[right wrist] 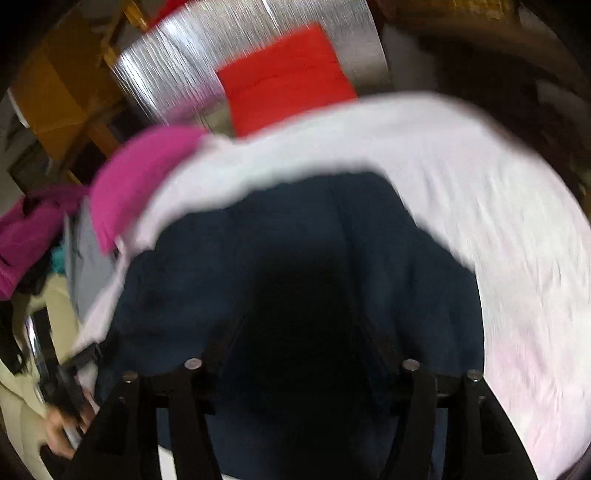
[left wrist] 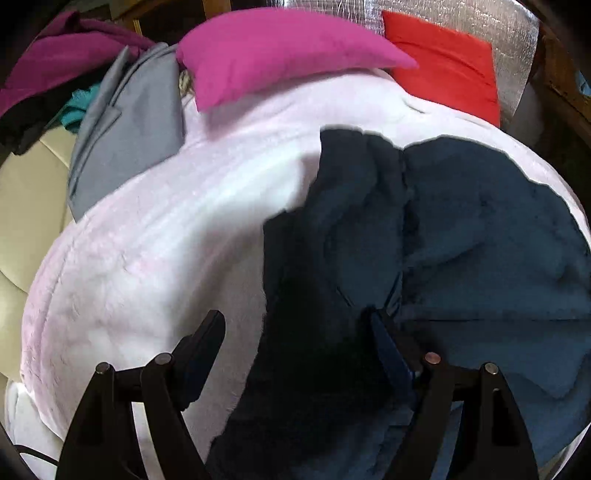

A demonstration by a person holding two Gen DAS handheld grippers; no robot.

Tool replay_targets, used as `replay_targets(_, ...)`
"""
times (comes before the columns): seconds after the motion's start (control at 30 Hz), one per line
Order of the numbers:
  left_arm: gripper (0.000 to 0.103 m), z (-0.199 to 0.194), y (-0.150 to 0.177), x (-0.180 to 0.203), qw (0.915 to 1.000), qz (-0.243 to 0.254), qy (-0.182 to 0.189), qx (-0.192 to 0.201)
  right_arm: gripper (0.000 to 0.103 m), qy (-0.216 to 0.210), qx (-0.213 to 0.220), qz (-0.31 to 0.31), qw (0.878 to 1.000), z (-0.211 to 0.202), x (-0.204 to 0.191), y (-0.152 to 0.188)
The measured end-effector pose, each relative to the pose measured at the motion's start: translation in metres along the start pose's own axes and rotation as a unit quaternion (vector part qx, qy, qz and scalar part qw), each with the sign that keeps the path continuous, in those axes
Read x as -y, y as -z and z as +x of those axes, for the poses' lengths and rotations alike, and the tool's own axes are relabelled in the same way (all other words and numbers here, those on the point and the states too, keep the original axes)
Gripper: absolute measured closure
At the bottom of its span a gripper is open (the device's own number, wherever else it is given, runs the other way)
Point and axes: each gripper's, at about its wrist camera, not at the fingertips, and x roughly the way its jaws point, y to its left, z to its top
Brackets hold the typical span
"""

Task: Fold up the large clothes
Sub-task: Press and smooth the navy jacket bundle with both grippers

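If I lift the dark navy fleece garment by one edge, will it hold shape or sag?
The dark navy fleece garment will probably sag: it already lies in soft creases on the pale pink plush blanket. Its fuzzy nap suggests it will grip rather than slip. It looks thick, so likely fairly bulky for one pinch; the blanket beneath may drag along.

A pink pillow (left wrist: 266,51) and a red pillow (left wrist: 447,66) lie at the far edge, against silver foil sheeting (left wrist: 461,22); beige cushion (left wrist: 26,206) left.
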Motion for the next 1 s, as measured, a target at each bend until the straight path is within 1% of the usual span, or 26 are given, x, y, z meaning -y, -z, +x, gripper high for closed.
replay_targets(0.03,0.022,-0.002,0.000,0.000,1.0000,-0.004,0.004,0.001,0.039,0.008,-0.026,-0.003,1.000,0.014,0.007,0.012)
replay_targets(0.07,0.022,-0.004,0.001,-0.001,1.0000,-0.004,0.005,0.001,0.039,0.006,-0.025,-0.010,1.000,0.018,0.010,0.018)
replay_targets(0.1,0.022,-0.008,0.001,-0.002,0.9999,-0.005,0.009,0.004,0.039,0.008,-0.012,-0.022,1.000,0.016,0.010,0.021)
replay_targets(0.13,0.022,-0.012,0.003,-0.004,0.9998,-0.008,0.018,0.010,0.039,0.013,-0.014,-0.026,0.999,0.012,0.008,0.021)
replay_targets(0.17,0.022,-0.017,0.006,-0.009,0.9993,-0.015,0.028,0.018,0.039,0.005,-0.018,-0.018,1.000,0.005,0.007,0.019)
replay_targets(0.2,0.022,-0.022,0.010,-0.012,0.9990,-0.021,0.034,0.022,0.039,-0.007,-0.013,-0.010,1.000,-0.001,0.007,0.018)
replay_targets(0.27,0.022,-0.035,0.020,-0.023,0.9983,-0.035,0.033,0.034,0.038,-0.037,0.015,0.010,0.999,-0.026,0.013,0.016)
replay_targets(0.3,0.022,-0.044,0.024,-0.028,0.9978,-0.040,0.031,0.044,0.034,-0.043,0.019,0.016,0.999,-0.034,0.017,0.017)
replay_targets(0.37,0.022,-0.058,0.033,-0.038,0.9964,-0.045,0.032,0.064,0.032,-0.060,0.030,0.033,0.997,-0.054,0.026,0.023)
replay_targets(0.43,0.022,-0.066,0.044,-0.050,0.9949,-0.058,0.034,0.075,0.030,-0.082,0.034,0.052,0.995,-0.068,0.036,0.035)
replay_targets(0.47,0.022,-0.066,0.052,-0.056,0.9945,-0.067,0.032,0.075,0.029,-0.091,0.032,0.066,0.993,-0.073,0.044,0.042)
replay_targets(0.5,0.022,-0.064,0.055,-0.062,0.9945,-0.071,0.029,0.071,0.028,-0.092,0.032,0.074,0.993,-0.074,0.044,0.046)
replay_targets(0.6,0.022,-0.052,0.064,-0.071,0.9954,-0.084,0.010,0.045,0.028,-0.088,0.023,0.105,0.990,-0.072,0.066,0.066)
replay_targets(0.67,0.022,-0.043,0.067,-0.073,0.9956,-0.086,0.012,0.033,0.028,-0.098,0.004,0.151,0.984,-0.061,0.082,0.078)
replay_targets(0.7,0.022,-0.041,0.067,-0.072,0.9956,-0.087,0.015,0.033,0.028,-0.103,0.000,0.164,0.981,-0.057,0.087,0.081)
replay_targets(0.77,0.022,-0.039,0.066,-0.071,0.9946,-0.091,0.034,0.037,0.028,-0.119,-0.010,0.198,0.973,-0.046,0.099,0.087)
replay_targets(0.83,0.022,-0.034,0.064,-0.072,0.9912,-0.106,0.074,0.030,0.028,-0.128,-0.013,0.221,0.967,-0.034,0.107,0.087)
replay_targets(0.93,0.021,-0.020,0.065,-0.073,0.9789,-0.146,0.143,0.006,0.028,-0.122,-0.013,0.252,0.960,-0.008,0.116,0.080)
replay_targets(1.0,0.020,-0.013,0.064,-0.071,0.9720,-0.157,0.175,-0.008,0.027,-0.142,0.000,0.276,0.951,0.005,0.120,0.077)
